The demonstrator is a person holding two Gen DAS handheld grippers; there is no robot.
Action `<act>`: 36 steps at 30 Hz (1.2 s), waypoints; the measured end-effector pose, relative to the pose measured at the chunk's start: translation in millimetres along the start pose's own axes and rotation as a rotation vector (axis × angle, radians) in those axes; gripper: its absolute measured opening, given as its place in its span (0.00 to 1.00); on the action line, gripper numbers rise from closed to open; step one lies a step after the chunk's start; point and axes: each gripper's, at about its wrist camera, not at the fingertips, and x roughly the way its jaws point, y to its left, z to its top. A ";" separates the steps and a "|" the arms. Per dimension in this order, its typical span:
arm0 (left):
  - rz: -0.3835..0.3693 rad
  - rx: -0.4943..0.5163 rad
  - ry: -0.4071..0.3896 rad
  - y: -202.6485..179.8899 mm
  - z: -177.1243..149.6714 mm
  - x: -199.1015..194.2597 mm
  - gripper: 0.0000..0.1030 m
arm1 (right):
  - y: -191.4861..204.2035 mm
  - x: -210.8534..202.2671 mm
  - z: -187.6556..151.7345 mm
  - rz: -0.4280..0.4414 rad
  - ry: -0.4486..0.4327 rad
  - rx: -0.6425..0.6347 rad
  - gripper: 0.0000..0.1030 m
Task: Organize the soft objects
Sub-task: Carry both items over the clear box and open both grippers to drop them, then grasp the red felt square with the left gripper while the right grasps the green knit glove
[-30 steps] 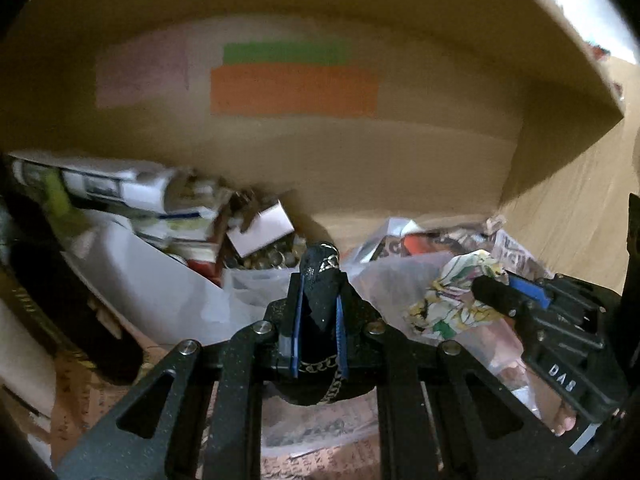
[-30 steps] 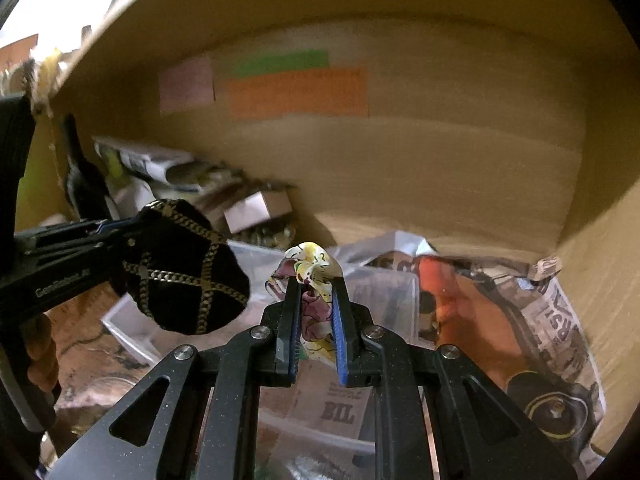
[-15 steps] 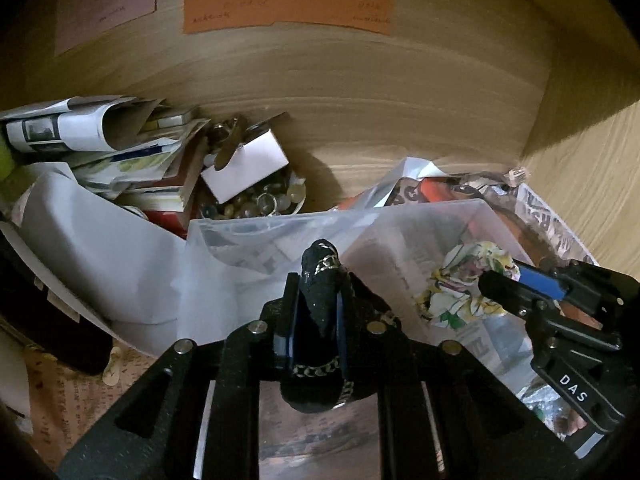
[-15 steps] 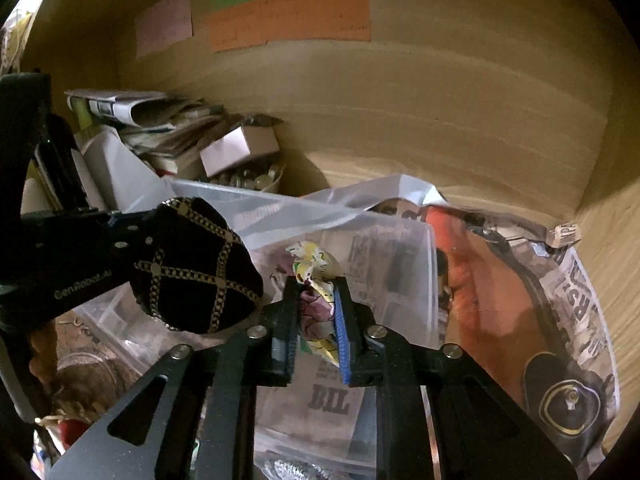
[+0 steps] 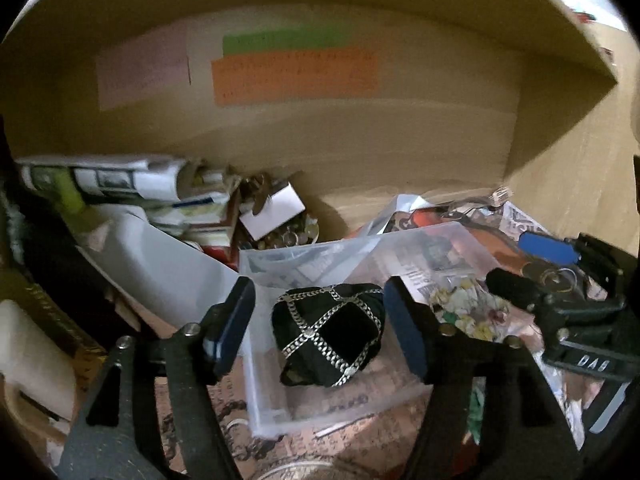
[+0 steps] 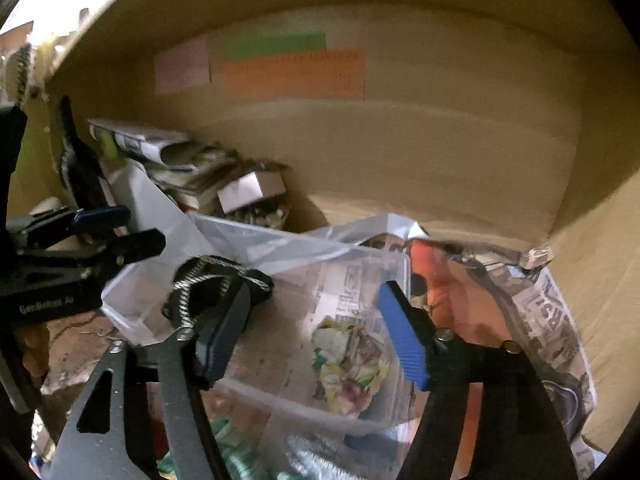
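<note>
Bin point(image 5: 404, 236): we see black pouch point(image 5: 328, 334) and floral cloth point(image 6: 352, 364) lying inside.
Left gripper point(image 5: 320, 328): released, above bin.
Right gripper point(image 6: 312, 332): released, above bin.

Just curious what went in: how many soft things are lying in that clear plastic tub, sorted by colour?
Black with silver chain: 1, the black pouch.
Floral yellow and green: 1, the floral cloth.
Total: 2, both lying loose in the clear tub.

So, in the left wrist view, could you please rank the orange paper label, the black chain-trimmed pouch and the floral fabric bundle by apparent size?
1. Orange paper label, though farthest away.
2. Black chain-trimmed pouch, nearest, so flattered.
3. Floral fabric bundle, partly hidden by a gripper finger.
</note>
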 end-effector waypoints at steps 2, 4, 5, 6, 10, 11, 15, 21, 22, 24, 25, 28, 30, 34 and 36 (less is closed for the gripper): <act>0.003 0.022 -0.028 -3.6 -5.0 -15.5 0.69 | 3.2 -12.2 -1.0 0.006 -0.024 -0.001 0.66; -0.002 0.033 -0.049 -5.9 -10.7 -29.1 0.70 | 5.6 -24.7 -3.4 0.009 -0.046 -0.005 0.67; -0.006 0.036 -0.055 -6.5 -13.1 -34.0 0.70 | 6.3 -28.5 -4.9 0.012 -0.053 -0.006 0.69; -0.012 0.037 -0.062 -7.4 -16.7 -40.3 0.71 | 7.4 -33.6 -7.2 0.015 -0.060 -0.007 0.71; -0.040 0.027 -0.068 -10.1 -29.5 -53.5 0.74 | 11.8 -49.1 -20.7 0.024 -0.070 -0.004 0.72; -0.045 0.025 -0.065 -11.0 -33.0 -56.0 0.74 | 12.4 -51.5 -23.5 0.025 -0.069 -0.003 0.72; -0.068 0.013 -0.050 -14.4 -43.8 -60.8 0.74 | 16.7 -59.0 -40.8 0.040 -0.048 0.002 0.72; -0.095 0.011 -0.003 -20.6 -66.5 -60.8 0.74 | 19.2 -57.3 -65.8 0.067 0.012 0.025 0.72; -0.098 0.016 0.008 -22.1 -68.9 -60.2 0.74 | 19.9 -56.9 -69.2 0.071 0.020 0.030 0.72; -0.106 0.030 0.025 -24.8 -73.9 -58.9 0.74 | 20.2 -54.2 -77.0 0.081 0.044 0.041 0.72; -0.109 0.037 0.034 -27.0 -77.1 -58.9 0.74 | 20.5 -53.6 -80.3 0.084 0.051 0.045 0.72; -0.121 0.056 0.065 -32.3 -85.2 -55.7 0.74 | 20.4 -48.2 -88.4 0.099 0.084 0.061 0.72; -0.136 0.059 0.090 -34.8 -91.3 -52.3 0.74 | 20.7 -45.1 -92.1 0.108 0.100 0.066 0.72; -0.167 0.062 0.127 -39.4 -103.6 -48.9 0.74 | 20.2 -38.5 -98.7 0.114 0.130 0.073 0.72; -0.173 0.063 0.136 -41.8 -106.8 -46.0 0.74 | 17.3 -35.0 -101.1 0.113 0.143 0.086 0.72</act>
